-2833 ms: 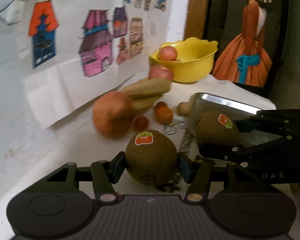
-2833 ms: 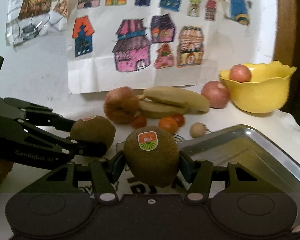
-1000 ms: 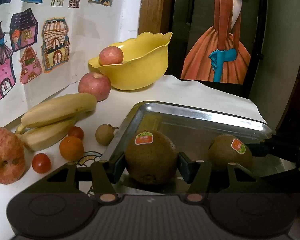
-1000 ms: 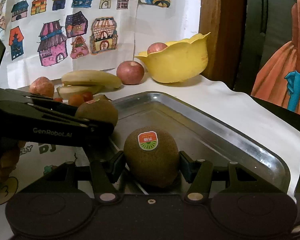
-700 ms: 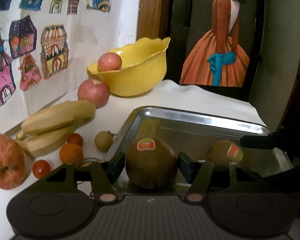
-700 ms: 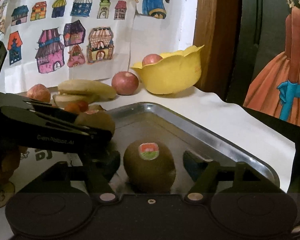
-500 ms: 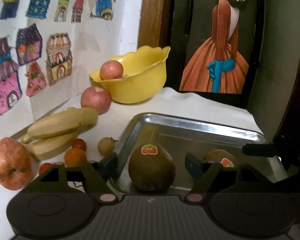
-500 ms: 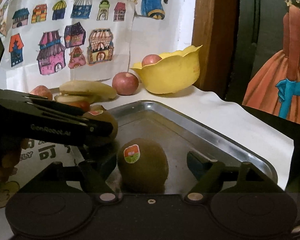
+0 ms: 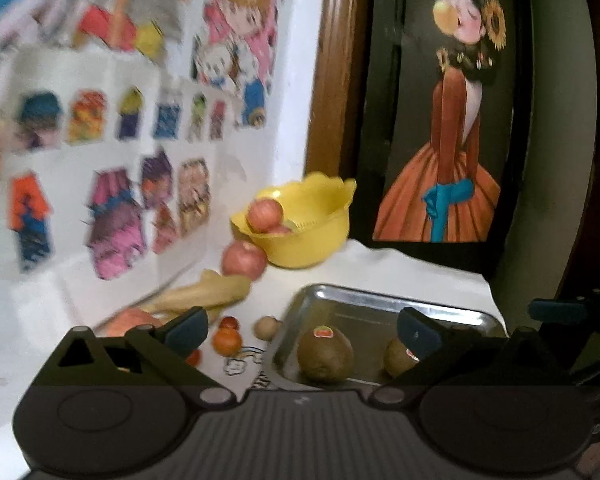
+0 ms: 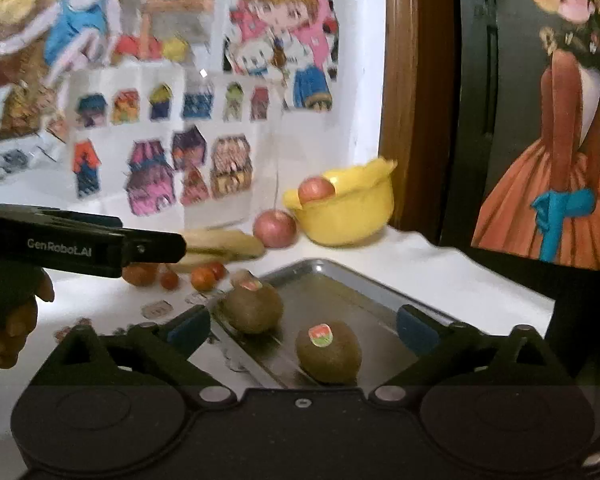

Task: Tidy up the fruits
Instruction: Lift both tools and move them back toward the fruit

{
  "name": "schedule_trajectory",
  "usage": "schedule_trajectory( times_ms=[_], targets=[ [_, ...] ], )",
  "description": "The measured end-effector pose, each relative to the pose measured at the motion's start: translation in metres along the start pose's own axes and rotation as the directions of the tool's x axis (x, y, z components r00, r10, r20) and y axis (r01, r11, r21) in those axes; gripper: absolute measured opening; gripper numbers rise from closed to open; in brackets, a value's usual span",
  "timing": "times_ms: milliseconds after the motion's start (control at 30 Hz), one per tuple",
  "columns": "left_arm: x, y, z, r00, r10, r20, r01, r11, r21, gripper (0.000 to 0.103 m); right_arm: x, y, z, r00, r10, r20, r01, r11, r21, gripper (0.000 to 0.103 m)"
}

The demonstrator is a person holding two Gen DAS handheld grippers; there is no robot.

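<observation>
Two brown kiwis with red stickers lie in the metal tray [image 9: 384,312]. In the left wrist view one kiwi [image 9: 325,354] sits at the tray's near left and the other kiwi [image 9: 400,356] is partly behind my right fingertip. My left gripper [image 9: 302,330] is open, raised above and behind them. In the right wrist view the near kiwi [image 10: 328,352] and the far kiwi [image 10: 253,306] rest apart in the tray [image 10: 380,288]. My right gripper [image 10: 303,328] is open and empty above them. The left gripper's black body [image 10: 80,246] reaches in from the left.
A yellow bowl [image 9: 304,232] holding an apple [image 9: 264,213] stands at the back by a wooden frame. Another apple [image 9: 244,260], bananas [image 9: 204,294], small tomatoes and oranges [image 9: 226,340] and a brown fruit [image 9: 267,327] lie left of the tray. Drawings cover the wall.
Both grippers opened, let go of their kiwis in the tray, and have lifted up and back. The kiwis now lie free.
</observation>
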State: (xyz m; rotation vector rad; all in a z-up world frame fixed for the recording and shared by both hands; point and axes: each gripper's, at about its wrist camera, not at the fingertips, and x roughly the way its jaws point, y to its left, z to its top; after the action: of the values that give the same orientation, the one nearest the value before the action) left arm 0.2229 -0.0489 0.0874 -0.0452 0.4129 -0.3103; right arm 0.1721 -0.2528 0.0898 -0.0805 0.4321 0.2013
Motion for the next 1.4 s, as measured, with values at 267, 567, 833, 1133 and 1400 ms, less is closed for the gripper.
schedule_trajectory(
  times_ms=[267, 567, 833, 1133, 1400],
  targets=[
    [-0.082, 0.012, 0.012, 0.995, 0.043, 0.091, -0.043, 0.999, 0.003, 0.103, -0.072, 0.041, 0.020, 0.998, 0.006, 0.062, -0.004, 1.000, -0.028, 0.102],
    [-0.171, 0.020, 0.040, 0.978, 0.074, 0.193, -0.080, 0.996, 0.026, 0.103, -0.149, 0.092, 0.057, 0.992, 0.055, 0.116, -0.049, 0.997, -0.058, 0.102],
    [-0.233, 0.022, 0.076, 0.952, 0.091, 0.293, -0.102, 0.994, 0.022, 0.103, -0.198, 0.117, 0.116, 0.977, 0.120, 0.176, -0.111, 0.992, -0.058, 0.102],
    [-0.234, 0.041, 0.100, 0.931, 0.162, 0.327, -0.163, 0.986, -0.025, 0.103, -0.195, 0.104, 0.186, 0.975, 0.116, 0.189, -0.121, 0.992, 0.017, 0.102],
    [-0.174, 0.073, 0.099, 0.942, 0.219, 0.256, -0.209, 0.976, -0.065, 0.103, -0.119, 0.087, 0.176, 0.955, 0.021, 0.296, 0.000, 0.997, -0.071, 0.102]
  ],
)
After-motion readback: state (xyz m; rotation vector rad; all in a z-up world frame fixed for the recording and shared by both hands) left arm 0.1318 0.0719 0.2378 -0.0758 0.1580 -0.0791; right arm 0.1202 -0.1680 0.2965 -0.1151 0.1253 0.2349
